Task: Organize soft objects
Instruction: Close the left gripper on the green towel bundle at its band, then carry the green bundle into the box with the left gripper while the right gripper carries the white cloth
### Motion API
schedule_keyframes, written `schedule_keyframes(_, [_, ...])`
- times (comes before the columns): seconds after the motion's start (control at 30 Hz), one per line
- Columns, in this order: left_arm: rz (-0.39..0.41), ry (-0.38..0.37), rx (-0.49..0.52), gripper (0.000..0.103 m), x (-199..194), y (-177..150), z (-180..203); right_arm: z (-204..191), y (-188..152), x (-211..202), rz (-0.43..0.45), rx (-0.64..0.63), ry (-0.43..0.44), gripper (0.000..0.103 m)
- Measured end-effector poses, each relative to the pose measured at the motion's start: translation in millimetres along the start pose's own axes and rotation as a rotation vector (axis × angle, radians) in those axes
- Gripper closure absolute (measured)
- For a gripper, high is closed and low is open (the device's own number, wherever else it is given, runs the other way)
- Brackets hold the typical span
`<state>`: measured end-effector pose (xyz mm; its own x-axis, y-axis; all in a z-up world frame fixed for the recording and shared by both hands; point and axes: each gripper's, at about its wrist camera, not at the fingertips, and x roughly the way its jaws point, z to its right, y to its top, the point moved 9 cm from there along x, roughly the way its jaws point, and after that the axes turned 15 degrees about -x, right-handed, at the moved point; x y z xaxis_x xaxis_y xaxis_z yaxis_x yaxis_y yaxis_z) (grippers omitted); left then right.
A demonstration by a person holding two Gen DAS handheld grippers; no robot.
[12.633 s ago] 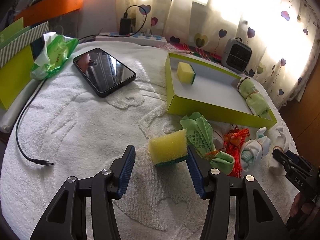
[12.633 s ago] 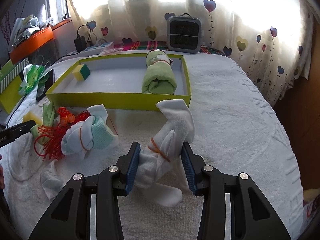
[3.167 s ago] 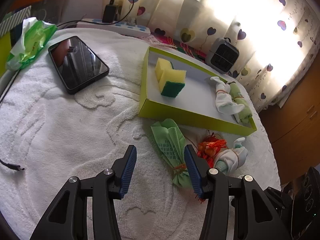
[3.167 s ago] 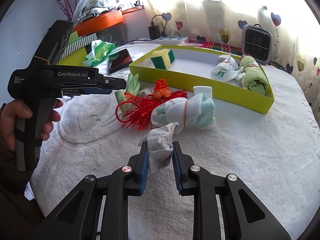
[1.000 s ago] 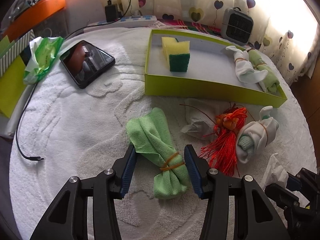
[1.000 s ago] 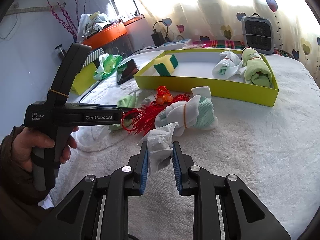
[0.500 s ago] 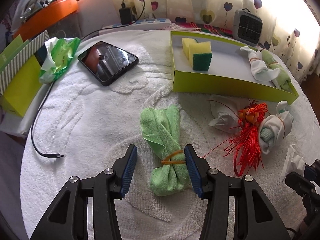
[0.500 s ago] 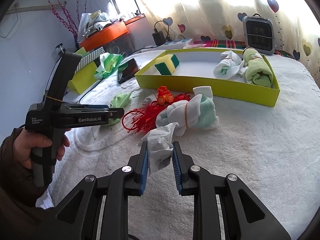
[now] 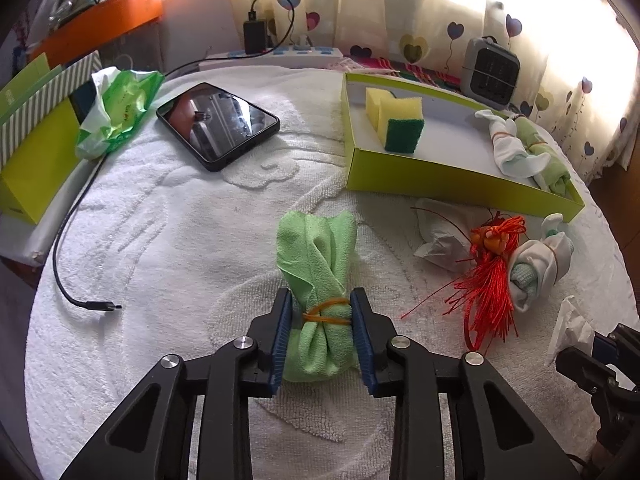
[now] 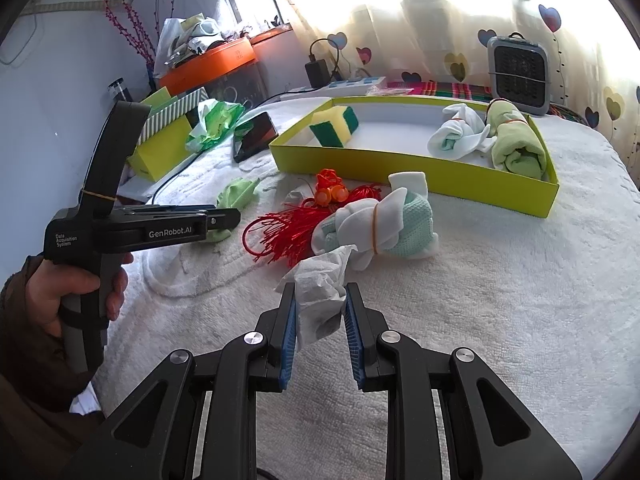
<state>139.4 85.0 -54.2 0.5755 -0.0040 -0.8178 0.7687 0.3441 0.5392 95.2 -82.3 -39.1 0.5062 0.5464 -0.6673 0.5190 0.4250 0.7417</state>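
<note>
Your left gripper (image 9: 320, 322), jaws just closing, pinches the soft green cloth (image 9: 318, 276) at its rubber band, low centre of the frame, while your right gripper (image 10: 319, 314) pinches limp tissue (image 10: 318, 290).

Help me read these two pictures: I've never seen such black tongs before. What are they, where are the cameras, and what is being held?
A person holds two hand-operated grasping tools, each with a camera looking along its fingers, so each picture is one tool's own view. The left tool has just been closing and now squeezes a green cloth bundle at its rubber band. The right tool pinches a crumpled white tissue. Everything lies on a white towel. The yellow-green box already holds two sponges and two rolled bundles. Outside it lie a red tassel, a white sock bundle and a phone.
</note>
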Motion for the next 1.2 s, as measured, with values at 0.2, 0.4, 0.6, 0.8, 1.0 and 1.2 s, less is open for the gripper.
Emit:
schedule_keyframes(0.2, [0.007,-0.014,0.001,0.08,-0.5,-1.0,0.0,-0.7,-0.8,1.0,-0.007,-0.007,-0.012,0.08])
schedule_keyframes(0.4, [0.008,-0.016,0.0,0.081,-0.7,-1.1,-0.6,-0.8,-1.8,1.8,-0.014,-0.011,-0.019,0.08])
schedule_keyframes(0.6, [0.009,-0.022,-0.002,0.081,-1.9,-1.1,0.3,-2.4,-1.6,3.2,-0.022,-0.022,-0.024,0.08])
schedule_keyframes(0.8, [0.011,-0.04,0.001,0.082,-5.2,-0.1,3.6,-2.3,-1.9,2.9,-0.023,-0.022,-0.033,0.08])
schedule_keyframes(1.0, [0.026,-0.071,0.017,0.082,-13.2,2.0,9.9,-3.4,-1.1,1.2,-0.02,-0.024,-0.032,0.08])
schedule_keyframes(1.2, [0.048,-0.095,0.032,0.082,-24.3,5.2,15.5,-3.6,4.6,-6.4,0.005,-0.023,-0.04,0.08])
